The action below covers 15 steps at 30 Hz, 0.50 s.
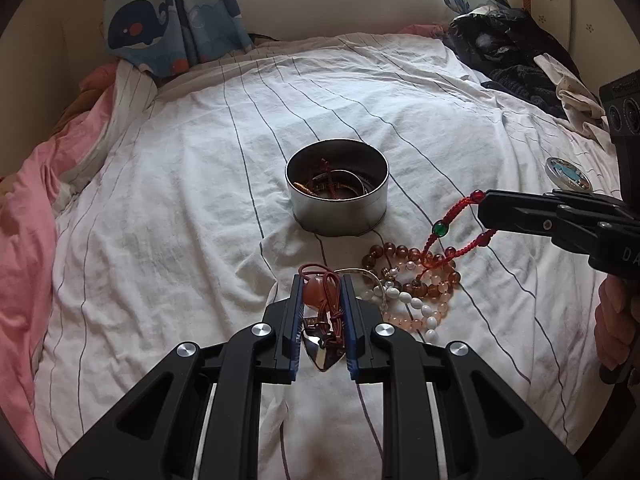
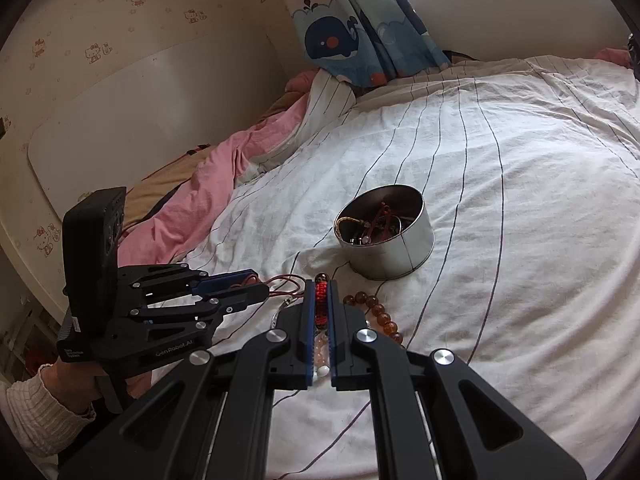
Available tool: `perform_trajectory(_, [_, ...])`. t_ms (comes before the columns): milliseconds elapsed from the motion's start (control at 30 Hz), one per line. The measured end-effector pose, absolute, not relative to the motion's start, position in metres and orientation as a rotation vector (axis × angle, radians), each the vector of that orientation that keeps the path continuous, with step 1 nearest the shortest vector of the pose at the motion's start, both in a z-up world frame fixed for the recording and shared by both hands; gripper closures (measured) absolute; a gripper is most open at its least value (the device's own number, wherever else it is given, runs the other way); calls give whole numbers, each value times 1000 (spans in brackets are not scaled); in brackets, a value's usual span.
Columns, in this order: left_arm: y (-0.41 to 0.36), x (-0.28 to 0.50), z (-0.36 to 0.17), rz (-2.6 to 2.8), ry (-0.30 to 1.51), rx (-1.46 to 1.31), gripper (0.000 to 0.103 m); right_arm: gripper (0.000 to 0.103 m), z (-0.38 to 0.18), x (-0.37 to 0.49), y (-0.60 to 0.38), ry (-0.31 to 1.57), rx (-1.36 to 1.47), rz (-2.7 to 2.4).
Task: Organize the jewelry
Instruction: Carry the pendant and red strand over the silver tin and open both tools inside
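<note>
One bed sheet (image 1: 168, 200), white with thin dark stripes, spreads under both tools and carries every item listed.

Pink quilt (image 1: 28, 216) — bunched along the sheet's edge, well to the left of the left gripper.

Whale-print curtain (image 1: 176, 20) — hanging at the far end, beyond both tools.

Round metal tin (image 1: 337, 216) — open-topped, standing straight ahead of the left gripper and apart from it; bangles and red cord lie inside.

Left gripper (image 1: 322, 292) — jaws drawn close onto a red-cord necklace (image 1: 329, 300) with an orange bead; a shiny silver heart pendant (image 1: 322, 352) sits between the fingers nearer the camera.

Right gripper (image 2: 321, 300) — jaws closed on a red braided bracelet (image 1: 448, 220), which hangs from the tips in a loop carrying a green bead; seen from the left wrist, it comes in from the right, ahead of the left gripper.

Heap of bead bracelets (image 1: 416, 280) — amber, pale pink and white strands, lying on the sheet just right of the left gripper's tips and below the hanging red loop, between the tools and the tin.

Small round lid or disc (image 1: 568, 174) with blue print — beyond the right gripper.
</note>
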<state>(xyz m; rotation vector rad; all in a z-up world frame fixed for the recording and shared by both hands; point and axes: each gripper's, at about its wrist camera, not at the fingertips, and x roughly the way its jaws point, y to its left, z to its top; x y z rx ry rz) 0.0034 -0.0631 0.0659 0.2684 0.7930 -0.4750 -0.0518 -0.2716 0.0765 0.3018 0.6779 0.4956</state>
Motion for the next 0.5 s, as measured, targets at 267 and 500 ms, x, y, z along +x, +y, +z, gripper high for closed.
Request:
perform_trajectory(267, [-68, 17, 76, -459, 745, 242, 87, 97, 84, -41, -276, 611, 350, 475])
perform_trajectory(500, [-73, 35, 88, -439, 709, 189, 87, 97, 87, -32, -281, 581, 378, 453])
